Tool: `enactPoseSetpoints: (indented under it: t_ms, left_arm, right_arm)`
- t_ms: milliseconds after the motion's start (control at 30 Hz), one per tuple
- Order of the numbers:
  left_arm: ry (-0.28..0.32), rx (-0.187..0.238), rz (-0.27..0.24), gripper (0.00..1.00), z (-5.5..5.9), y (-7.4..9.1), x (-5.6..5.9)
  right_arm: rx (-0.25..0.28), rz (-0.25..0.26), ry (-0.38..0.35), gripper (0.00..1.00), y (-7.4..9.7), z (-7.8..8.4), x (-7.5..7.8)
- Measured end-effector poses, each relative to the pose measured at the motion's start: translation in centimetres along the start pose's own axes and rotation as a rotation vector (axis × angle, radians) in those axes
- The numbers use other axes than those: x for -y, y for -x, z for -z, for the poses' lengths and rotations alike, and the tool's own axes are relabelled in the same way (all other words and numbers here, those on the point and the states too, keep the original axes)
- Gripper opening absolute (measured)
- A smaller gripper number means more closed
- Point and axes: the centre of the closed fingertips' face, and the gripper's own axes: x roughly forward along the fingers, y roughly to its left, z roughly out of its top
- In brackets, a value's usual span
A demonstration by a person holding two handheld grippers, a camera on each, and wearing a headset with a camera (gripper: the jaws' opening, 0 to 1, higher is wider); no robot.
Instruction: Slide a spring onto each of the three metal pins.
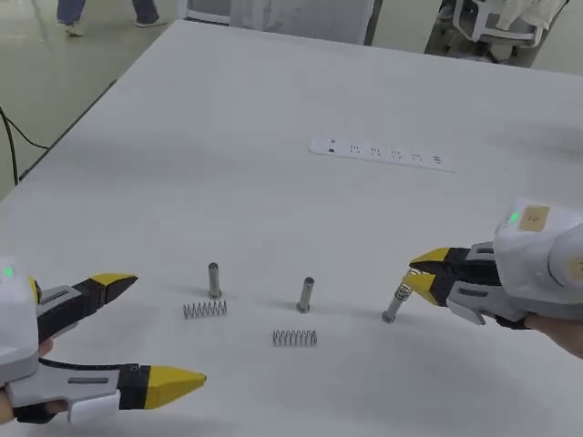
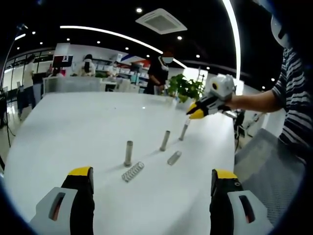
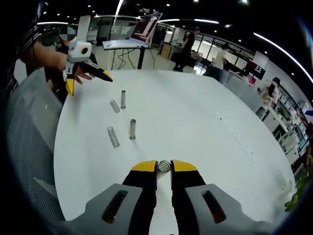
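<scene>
Three metal pins stand in a row on the white table: the left pin (image 1: 214, 279), the middle pin (image 1: 306, 295) and the right pin (image 1: 393, 309), which leans. My right gripper (image 1: 421, 273) is shut on a spring (image 1: 404, 292) that sits over the leaning pin's top; the same spring (image 3: 164, 167) shows between its yellow tips. Two loose springs lie flat, one (image 1: 205, 309) by the left pin and one (image 1: 294, 338) in front of the middle pin. My left gripper (image 1: 159, 330) hovers open at the near left, a little short of the pins (image 2: 128, 152), holding nothing.
A white power strip (image 1: 378, 153) lies farther back on the table. The table's left edge (image 1: 64, 132) runs diagonally, with floor and a cable beyond it. Office chairs stand past the far edge (image 1: 496, 32). People stand and sit in the room behind.
</scene>
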Motion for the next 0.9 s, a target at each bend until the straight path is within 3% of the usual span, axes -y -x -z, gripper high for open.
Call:
enactPoseSetpoints:
  t_ms: [667, 900]
  left_arm:
    - [-0.009, -0.005, 0.012, 0.96, -0.3, -0.4, 0.3]
    - [-0.01, -0.004, 0.011, 0.96, -0.5, -0.4, 0.3]
  right_arm:
    - [-0.081, -0.051, -0.003, 0.08, -2.5, 2.9, -1.8]
    - [-0.068, -0.047, -0.024, 0.08, -2.8, 3.0, -2.1]
